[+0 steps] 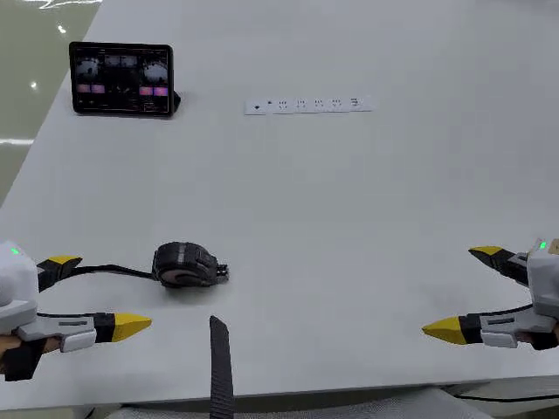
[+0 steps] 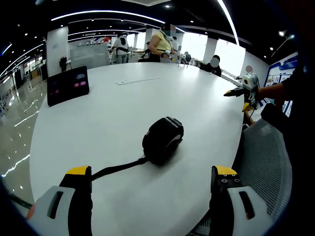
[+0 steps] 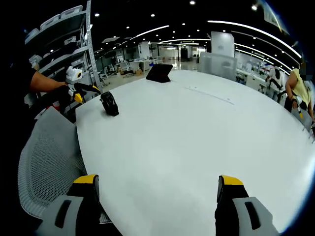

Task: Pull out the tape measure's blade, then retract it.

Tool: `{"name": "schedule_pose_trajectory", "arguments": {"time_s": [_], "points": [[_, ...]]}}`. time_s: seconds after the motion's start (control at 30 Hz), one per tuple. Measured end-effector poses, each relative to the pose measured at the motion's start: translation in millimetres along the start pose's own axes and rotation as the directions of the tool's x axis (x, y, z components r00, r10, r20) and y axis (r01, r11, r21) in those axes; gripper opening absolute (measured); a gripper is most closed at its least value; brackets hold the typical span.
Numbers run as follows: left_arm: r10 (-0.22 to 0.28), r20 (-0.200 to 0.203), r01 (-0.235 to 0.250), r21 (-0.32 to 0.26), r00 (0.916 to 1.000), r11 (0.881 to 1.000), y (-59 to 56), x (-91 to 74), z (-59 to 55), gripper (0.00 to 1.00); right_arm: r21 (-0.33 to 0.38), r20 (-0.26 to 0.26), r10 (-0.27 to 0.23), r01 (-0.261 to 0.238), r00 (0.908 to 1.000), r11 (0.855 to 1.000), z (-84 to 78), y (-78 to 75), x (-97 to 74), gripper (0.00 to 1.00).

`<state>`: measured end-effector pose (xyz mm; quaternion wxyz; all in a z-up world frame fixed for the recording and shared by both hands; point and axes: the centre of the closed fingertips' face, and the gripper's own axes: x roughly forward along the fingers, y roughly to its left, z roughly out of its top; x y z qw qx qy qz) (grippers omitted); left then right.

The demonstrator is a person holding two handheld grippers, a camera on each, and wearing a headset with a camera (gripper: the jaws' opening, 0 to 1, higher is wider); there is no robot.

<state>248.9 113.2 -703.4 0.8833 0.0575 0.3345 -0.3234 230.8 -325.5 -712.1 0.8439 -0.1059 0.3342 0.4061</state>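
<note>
A black tape measure (image 1: 185,265) lies on the white table (image 1: 349,201) near its front left, with a black wrist strap (image 1: 109,271) trailing left toward my left gripper (image 1: 109,293). That gripper is open, its yellow-tipped jaws apart on either side of the strap's end. In the left gripper view the tape measure (image 2: 163,139) sits a short way ahead of the open left gripper (image 2: 151,172). My right gripper (image 1: 460,291) is open at the front right, far from the case. From the right gripper view the tape measure (image 3: 109,103) is small at the far left, and the right gripper (image 3: 157,181) holds nothing.
A dark tablet (image 1: 121,78) stands propped at the table's back left. A white power strip (image 1: 308,105) lies at the back centre. A grey mesh chair back (image 3: 47,162) stands at the table's near edge, and a black strap end (image 1: 220,362) pokes up at the front edge.
</note>
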Motion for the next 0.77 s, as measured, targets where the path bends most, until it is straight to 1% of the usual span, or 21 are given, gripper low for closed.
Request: {"name": "schedule_pose_trajectory", "arguments": {"time_s": [0.17,0.23,0.3,0.33,0.4,0.47,0.5,0.57,0.77], "points": [[0.012,0.004,-0.012,0.007,0.9999,1.000,2.1,-2.7,0.0,0.99,0.007,-0.005,-0.011,0.011,0.9999,1.000,-5.0,2.8,-4.7,0.99],[0.002,0.004,-0.002,0.000,1.0000,1.000,0.6,-3.9,0.7,0.99,0.010,-0.005,-0.011,0.011,0.9999,1.000,-6.2,3.7,-5.8,0.99],[0.004,0.006,-0.004,0.006,1.0000,1.000,1.7,-5.2,1.2,0.99,0.008,-0.007,-0.014,0.014,0.9999,1.000,-7.1,4.2,-6.7,0.99],[-0.009,0.001,0.009,-0.005,1.0000,1.000,0.0,-5.9,0.4,0.99,0.008,-0.006,-0.013,0.013,0.9999,1.000,-7.2,4.8,-7.4,0.99],[0.004,0.013,-0.004,0.010,0.9999,1.000,2.5,-7.4,2.8,0.99,0.011,0.001,-0.014,0.014,0.9999,1.000,-5.9,6.2,-8.6,0.99],[-0.005,0.009,0.005,-0.003,0.9999,1.000,1.1,-8.9,1.9,0.99,0.009,0.006,-0.017,0.016,0.9998,1.000,-5.3,7.4,-10.0,0.99],[0.002,0.011,-0.002,0.010,0.9999,1.000,2.5,-9.4,2.3,0.99,0.008,0.008,-0.018,0.018,0.9998,1.000,-5.2,7.5,-10.4,0.99],[-0.007,0.006,0.007,-0.002,1.0000,1.000,0.7,-10.0,1.3,0.99,0.013,0.012,-0.020,0.020,0.9997,1.000,-5.4,8.0,-12.3,0.99],[-0.006,0.010,0.006,0.003,0.9999,1.000,1.2,-11.6,2.2,0.99,0.016,0.006,-0.025,0.025,0.9997,1.000,-10.6,8.2,-15.4,0.99]]}}
